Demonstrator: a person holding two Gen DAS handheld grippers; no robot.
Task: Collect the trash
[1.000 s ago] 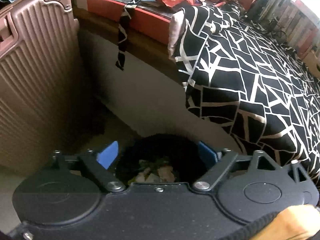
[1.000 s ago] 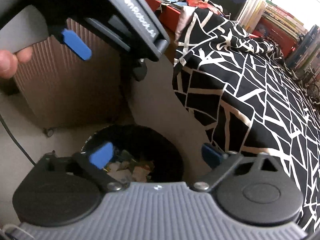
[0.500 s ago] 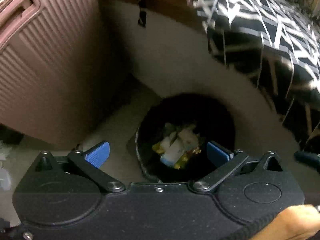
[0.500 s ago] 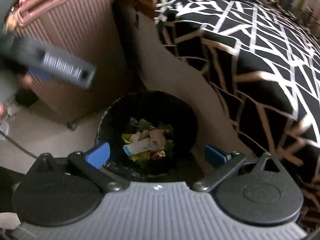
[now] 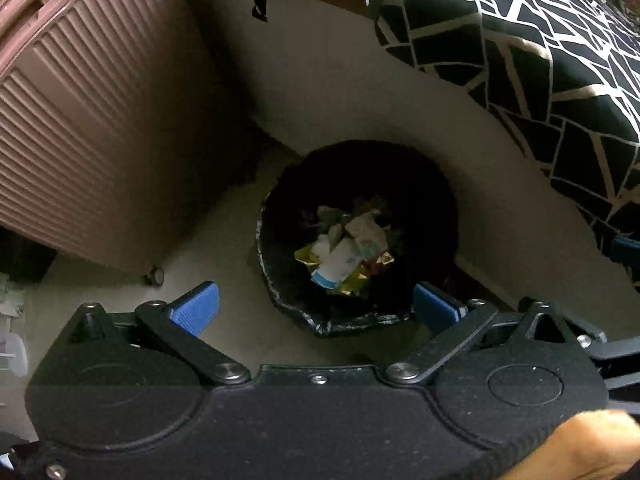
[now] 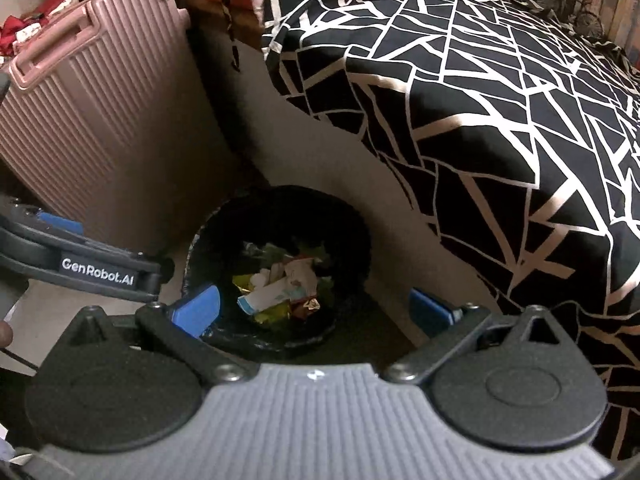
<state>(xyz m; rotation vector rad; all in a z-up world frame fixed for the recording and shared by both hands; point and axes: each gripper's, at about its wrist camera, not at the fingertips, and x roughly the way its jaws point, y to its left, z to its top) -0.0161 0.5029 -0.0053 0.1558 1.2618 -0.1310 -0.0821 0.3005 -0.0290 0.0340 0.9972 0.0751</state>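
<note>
A round bin lined with a black bag (image 5: 280, 300) (image 6: 200, 240) stands on the floor between a suitcase and a bed. Inside lies trash (image 5: 348, 256) (image 6: 280, 292): white paper, a carton and shiny yellow wrappers. My left gripper (image 5: 316, 312) hangs open above the bin's near rim, nothing between its blue pads. My right gripper (image 6: 312, 312) is open too, above the same rim and empty. The left gripper's body shows at the left edge of the right wrist view, and a blue pad of the right gripper shows at the right edge of the left wrist view.
A ribbed pink suitcase (image 5: 92, 128) (image 6: 92, 120) stands upright left of the bin. A bed with a black-and-white patterned cover (image 5: 540, 60) (image 6: 480, 100) rises on the right, its pale side panel (image 5: 360, 92) behind the bin. Beige floor (image 5: 100, 288) lies in front.
Both views have tilted down from the bed toward the bin, which now sits fully in sight with its trash. The left gripper has dropped low beside the right one. Both stayed open.
</note>
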